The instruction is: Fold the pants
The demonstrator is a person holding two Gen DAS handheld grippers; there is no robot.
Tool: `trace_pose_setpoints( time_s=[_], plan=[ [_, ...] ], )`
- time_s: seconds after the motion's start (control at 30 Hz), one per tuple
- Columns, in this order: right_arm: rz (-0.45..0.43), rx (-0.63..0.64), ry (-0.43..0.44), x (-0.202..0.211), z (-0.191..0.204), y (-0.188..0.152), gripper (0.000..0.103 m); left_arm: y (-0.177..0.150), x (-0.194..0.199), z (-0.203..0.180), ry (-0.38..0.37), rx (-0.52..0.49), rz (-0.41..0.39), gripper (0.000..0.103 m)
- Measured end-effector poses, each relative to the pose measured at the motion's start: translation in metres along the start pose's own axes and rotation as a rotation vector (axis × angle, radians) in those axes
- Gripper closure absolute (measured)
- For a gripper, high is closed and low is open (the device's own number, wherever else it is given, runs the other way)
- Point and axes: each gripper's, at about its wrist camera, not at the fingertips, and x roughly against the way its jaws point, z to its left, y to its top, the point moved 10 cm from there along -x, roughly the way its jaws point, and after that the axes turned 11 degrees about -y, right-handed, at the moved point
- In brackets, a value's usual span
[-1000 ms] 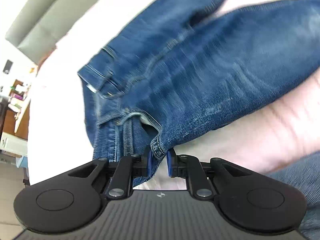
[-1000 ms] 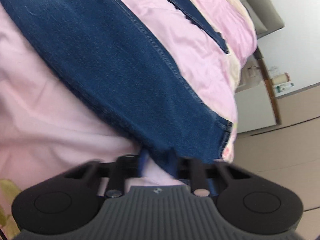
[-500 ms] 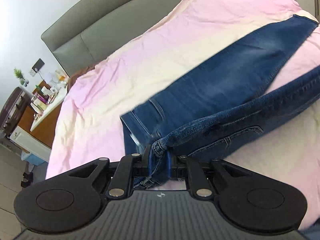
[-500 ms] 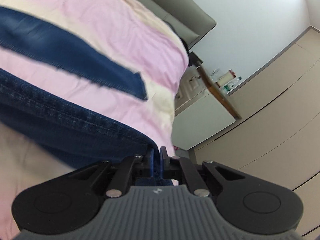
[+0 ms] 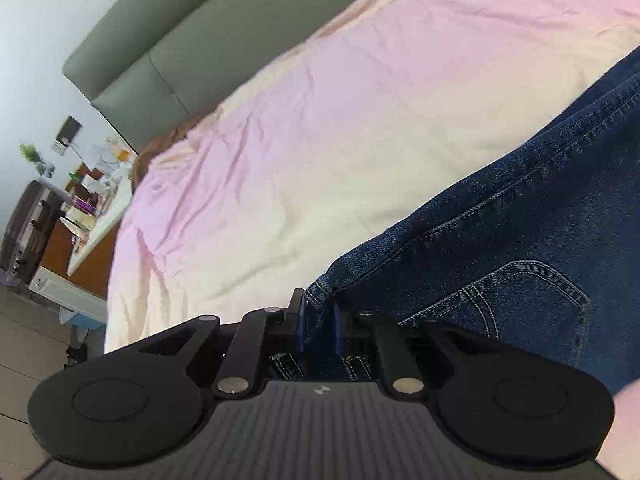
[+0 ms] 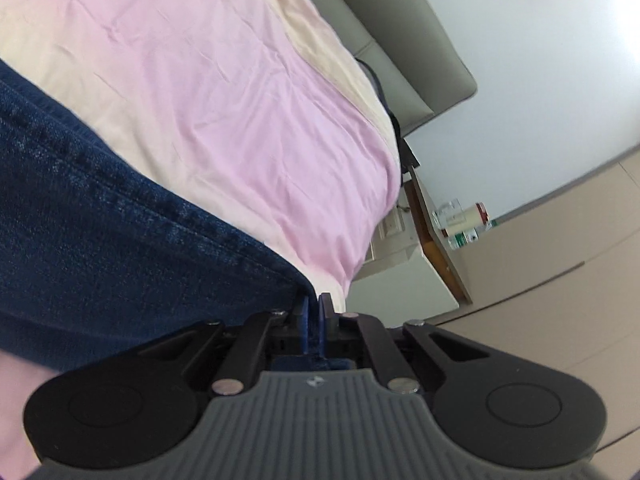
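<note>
Dark blue jeans [image 5: 520, 240] stretch from my left gripper [image 5: 318, 312] toward the right over the pink bed cover [image 5: 320, 100]; a back pocket shows near the waistband. My left gripper is shut on the waistband corner. In the right wrist view the jeans [image 6: 100, 220] fill the left side, and my right gripper [image 6: 314, 312] is shut on the leg end. The cloth between the two grips hangs taut, low over the bed.
A grey padded headboard [image 5: 160, 48] runs along the bed's far side and also shows in the right wrist view [image 6: 400, 28]. A cluttered desk [image 5: 88, 208] stands off the bed's left. A nightstand with bottles [image 6: 448, 232] stands off its right.
Both grippers have lifted and swung the jeans, so the second leg that lay on the bed has gone out of view. Both views now look across the bed toward the headboard.
</note>
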Motion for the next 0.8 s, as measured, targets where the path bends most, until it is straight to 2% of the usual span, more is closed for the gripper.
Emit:
trace_pose_setpoints(
  time_s=[0.13,0.27,0.63,0.77,0.8],
  plan=[
    [0.021,0.087,0.001,-0.036,0.039,0.033,0.103,0.004,-0.040,-0.001,-0.017,0.012,0.029,0.088],
    [0.035,0.121,-0.008,-0.057,0.067,0.049,0.103,0.002,-0.065,-0.001,-0.031,0.043,0.038,0.088],
    [0.029,0.085,-0.035,-0.084,0.104,0.067,0.103,0.002,-0.087,-0.009,-0.020,0.081,0.053,0.087],
    [0.055,0.040,-0.010,-0.085,0.108,0.067,0.102,0.005,-0.080,-0.007,-0.007,0.053,0.063,0.074],
    [0.068,0.025,0.003,-0.085,0.108,0.065,0.092,0.005,-0.075,-0.006,-0.021,0.053,0.061,0.064]
  ],
)
